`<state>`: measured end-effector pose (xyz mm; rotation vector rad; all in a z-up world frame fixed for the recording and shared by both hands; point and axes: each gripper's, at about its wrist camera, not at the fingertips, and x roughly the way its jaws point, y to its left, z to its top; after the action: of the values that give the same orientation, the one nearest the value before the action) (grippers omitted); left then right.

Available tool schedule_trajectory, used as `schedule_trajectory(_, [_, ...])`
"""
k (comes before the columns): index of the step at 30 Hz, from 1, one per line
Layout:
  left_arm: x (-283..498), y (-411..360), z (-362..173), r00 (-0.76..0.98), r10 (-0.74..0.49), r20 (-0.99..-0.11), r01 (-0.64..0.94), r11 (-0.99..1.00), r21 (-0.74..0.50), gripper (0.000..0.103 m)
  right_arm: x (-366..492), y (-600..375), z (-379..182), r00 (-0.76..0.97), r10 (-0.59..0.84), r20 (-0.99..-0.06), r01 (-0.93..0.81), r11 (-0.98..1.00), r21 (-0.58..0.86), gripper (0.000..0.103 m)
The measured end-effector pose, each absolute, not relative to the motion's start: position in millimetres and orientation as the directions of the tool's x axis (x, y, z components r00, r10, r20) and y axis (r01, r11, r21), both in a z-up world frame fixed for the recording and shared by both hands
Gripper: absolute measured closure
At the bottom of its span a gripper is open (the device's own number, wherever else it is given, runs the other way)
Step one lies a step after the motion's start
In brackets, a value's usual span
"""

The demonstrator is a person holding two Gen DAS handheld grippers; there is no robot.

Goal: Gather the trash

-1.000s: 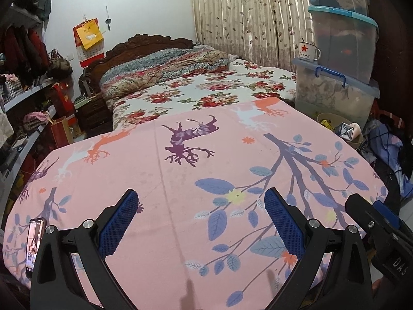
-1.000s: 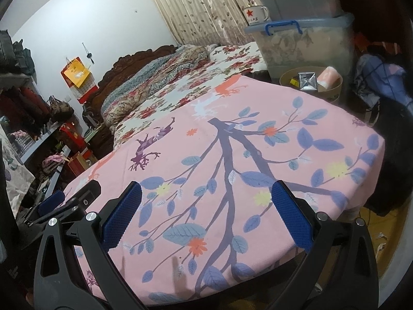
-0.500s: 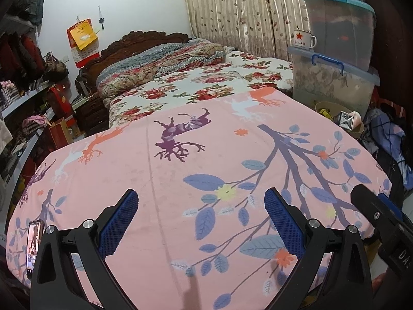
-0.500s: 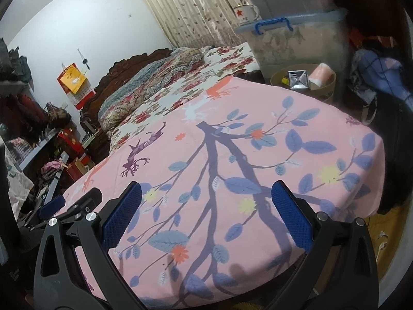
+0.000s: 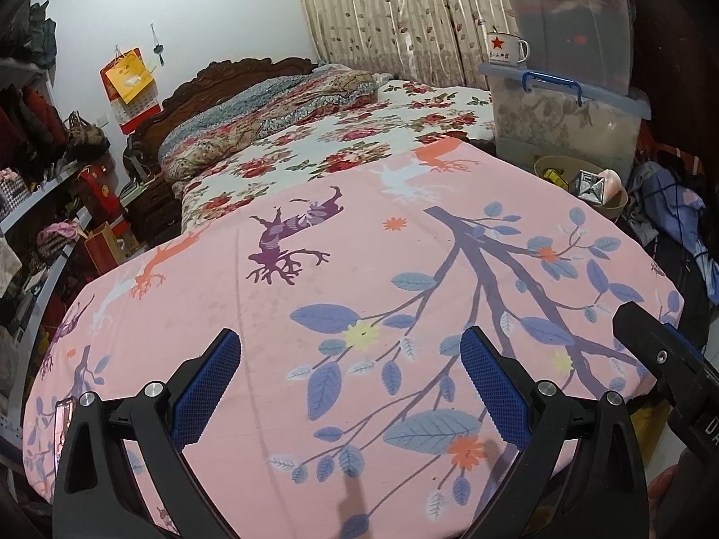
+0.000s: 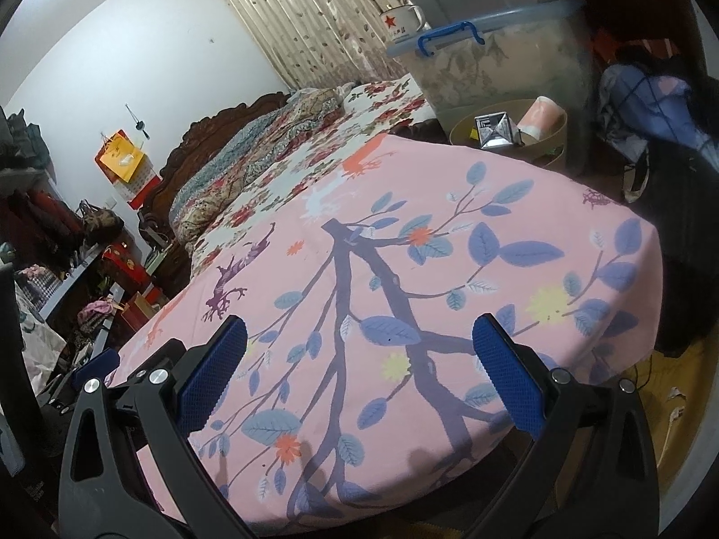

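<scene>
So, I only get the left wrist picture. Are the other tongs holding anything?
Observer: No. In the right wrist view the right tongs are wide open, with only the pink tablecloth showing between them.
Operator: Any trash that I can't see from here?
Observer: Yes. A couple of small pale scraps lie on the yellow floor, past the table's right edge.
Operator: And that pinkish thing in the bin?
Observer: From the right side it looks like a pink and white cup, in the tan bin next to a silver carton.
</scene>
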<state>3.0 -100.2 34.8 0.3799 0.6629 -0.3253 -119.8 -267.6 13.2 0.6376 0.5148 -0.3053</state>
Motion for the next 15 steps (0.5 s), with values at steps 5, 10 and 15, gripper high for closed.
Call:
schedule_trajectory(5, [-0.8, -107.9, 35.6, 0.752, -0.161, -0.639, 0.408, 0.876, 0.259, 0.009, -123.2, -271.0, 14.3, 0.842, -0.108, -0.528, 0.41, 0.764, 0.499, 0.004])
schedule_trajectory(10, [-8.5, -114.5, 40.7, 0.759, -0.183, -0.625, 0.425, 0.866, 0.263, 0.009, -125.5, -274.9, 15.7, 0.851, -0.106, -0.514, 0.402, 0.761, 0.509, 0.004])
schedule_trajectory(15, [-13.2, -124.6, 38.5, 0.752, -0.196, -0.63, 0.452, 0.849, 0.275, 0.009, -128.8, -280.7, 14.5, 0.853, -0.118, -0.509, 0.416, 0.744, 0.524, 0.004])
